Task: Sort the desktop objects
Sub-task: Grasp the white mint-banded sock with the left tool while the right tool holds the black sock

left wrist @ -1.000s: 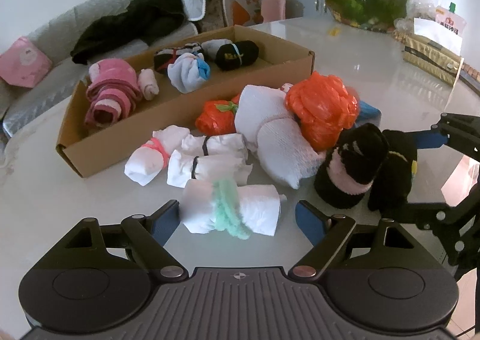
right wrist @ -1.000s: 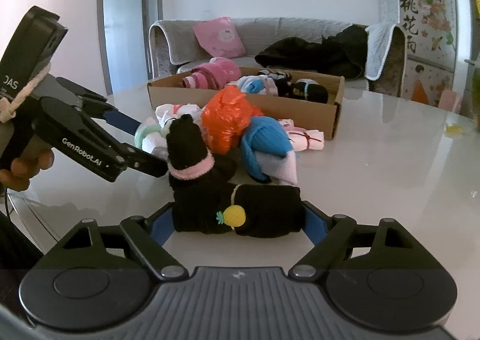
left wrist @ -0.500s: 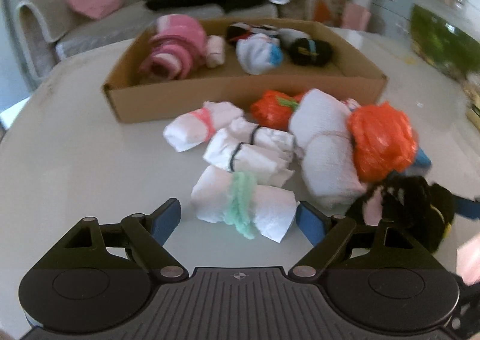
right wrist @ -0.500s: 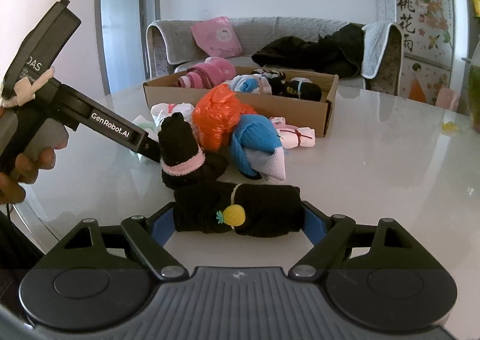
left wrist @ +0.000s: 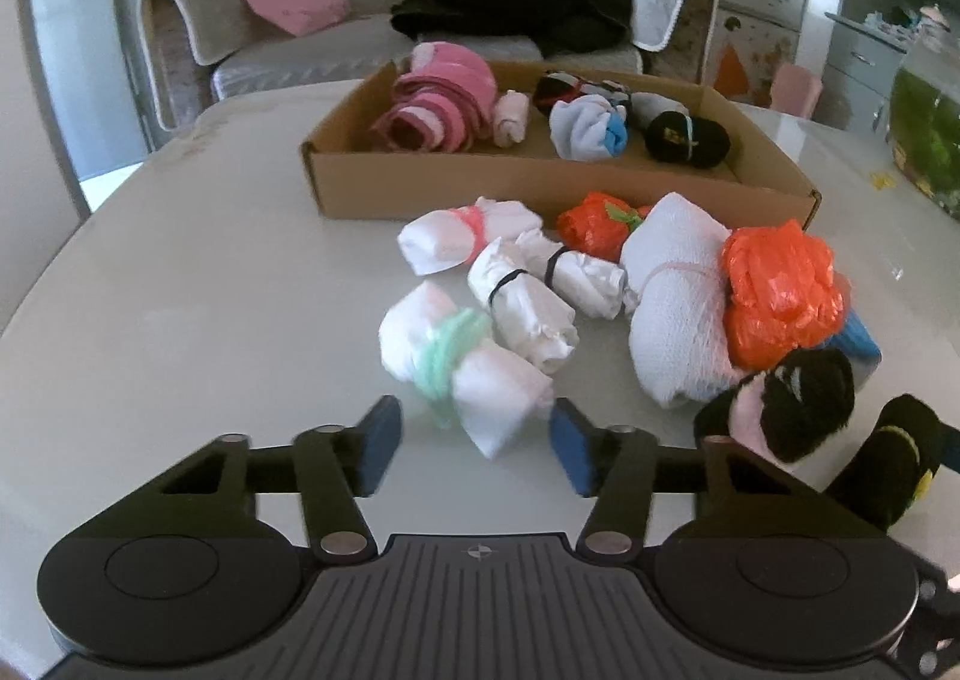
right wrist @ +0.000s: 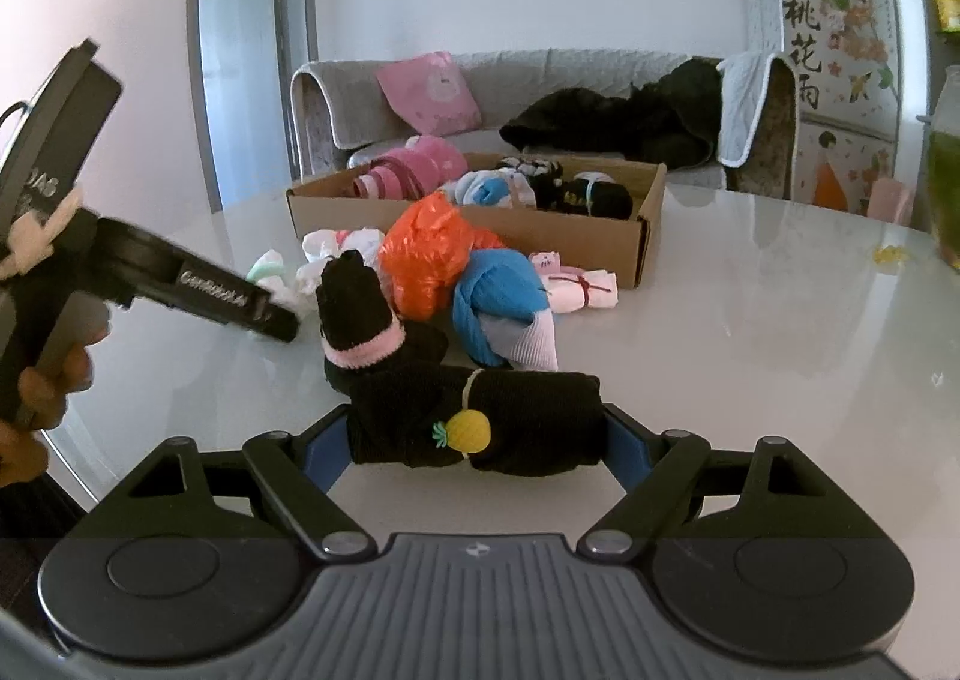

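Note:
A white roll tied with green yarn [left wrist: 462, 374] lies on the pale table [left wrist: 180, 320]. Its near end sits between the blue pads of my left gripper [left wrist: 474, 422]. Those jaws are closing, with a gap still showing at the left pad. In the right wrist view the left gripper [right wrist: 270, 314] reaches into the pile from the left. My right gripper [right wrist: 477, 428] is shut on a black sock roll with a pineapple charm [right wrist: 480, 422], one pad on each end. The cardboard box [left wrist: 540, 188] behind the pile holds pink, white-blue and black rolls.
Loose on the table are more white rolls [left wrist: 522, 308], a big white bundle [left wrist: 678, 296], an orange plastic bag [left wrist: 780, 290], a blue sock [right wrist: 498, 290] and a black sock with a pink band [right wrist: 354, 314]. A fish bowl [left wrist: 927, 140] stands at the right. A sofa [left wrist: 360, 50] is behind the table.
The left gripper has rolled level and its jaws have narrowed around the green-tied white roll. The right gripper has stayed put on the black roll.

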The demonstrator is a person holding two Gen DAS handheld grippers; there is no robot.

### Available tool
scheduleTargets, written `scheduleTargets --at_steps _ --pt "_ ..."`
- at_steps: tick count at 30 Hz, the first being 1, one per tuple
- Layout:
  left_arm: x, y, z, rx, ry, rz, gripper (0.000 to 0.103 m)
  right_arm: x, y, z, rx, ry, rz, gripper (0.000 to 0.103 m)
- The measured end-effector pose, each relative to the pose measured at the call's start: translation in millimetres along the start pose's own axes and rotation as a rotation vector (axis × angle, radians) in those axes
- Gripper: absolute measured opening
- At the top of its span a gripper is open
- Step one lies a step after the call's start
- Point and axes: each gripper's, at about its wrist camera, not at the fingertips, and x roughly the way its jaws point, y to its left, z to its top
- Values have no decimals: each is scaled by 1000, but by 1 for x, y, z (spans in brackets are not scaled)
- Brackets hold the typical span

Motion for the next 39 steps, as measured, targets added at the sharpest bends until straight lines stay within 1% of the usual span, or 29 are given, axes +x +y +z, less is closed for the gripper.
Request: scheduleTargets --at_steps 1,2,9,11,12,13,14,17,18,19,21,23,25,26,27,28,29,30,32,33,36,38,39 --pt "-2 1 -1 -4 0 1 49 0 -1 0 1 -1 0 82" --pt "-4 2 -3 -5 -1 5 47 -1 -2 0 3 -4 -1 82" --pt "-5 12 -4 -29 -3 10 46 3 -5 2 8 2 -1 82" --pt "-6 14 -5 -28 -4 11 51 3 -4 2 5 -1 -4 82" --pt "-5 14 -5 -32 -5 18 57 3 -5 2 6 0 -3 82" --pt "-5 15 -5 -35 -4 19 67 3 -4 2 7 0 -4 82" --pt "-4 17 -4 -38 -1 18 71 3 -5 2 9 -2 -6 82" --pt "-5 20 -1 -37 -15 21 73 2 -6 1 16 -2 -3 82" --pt "-5 21 2 -38 -23 26 79 3 -6 1 17 1 -1 82" --pt "-3 22 5 -42 -32 35 82 3 -6 1 16 1 0 82" --pt "4 25 11 -55 -27 48 82 4 -5 1 15 3 4 82" --pt "15 28 15 -83 5 43 76 5 -5 1 13 8 4 82" --pt "19 26 16 -74 2 74 71 4 -6 1 16 9 6 82" --pt "19 25 16 -74 1 75 69 4 -6 1 17 8 6 82" --pt "18 24 16 -74 0 70 62 4 -7 1 19 9 7 82" --pt "16 22 15 -66 -5 66 51 4 -7 1 20 10 8 82" --pt "15 21 15 -57 -9 59 45 5 -7 1 19 12 8 82" --pt "14 20 15 -52 -10 55 36 5 -7 1 19 16 11 82" --pt "13 22 14 -62 -9 53 30 6 -5 1 15 20 14 82" --pt "13 25 15 -66 -8 52 27 6 -5 0 12 19 14 82" --pt "13 30 15 -76 -4 46 26 5 -5 1 12 14 15 82" --pt "13 33 16 -86 -3 41 28 6 -6 1 19 15 14 82" --pt "13 34 17 -93 -4 34 34 6 -6 1 21 16 14 82"
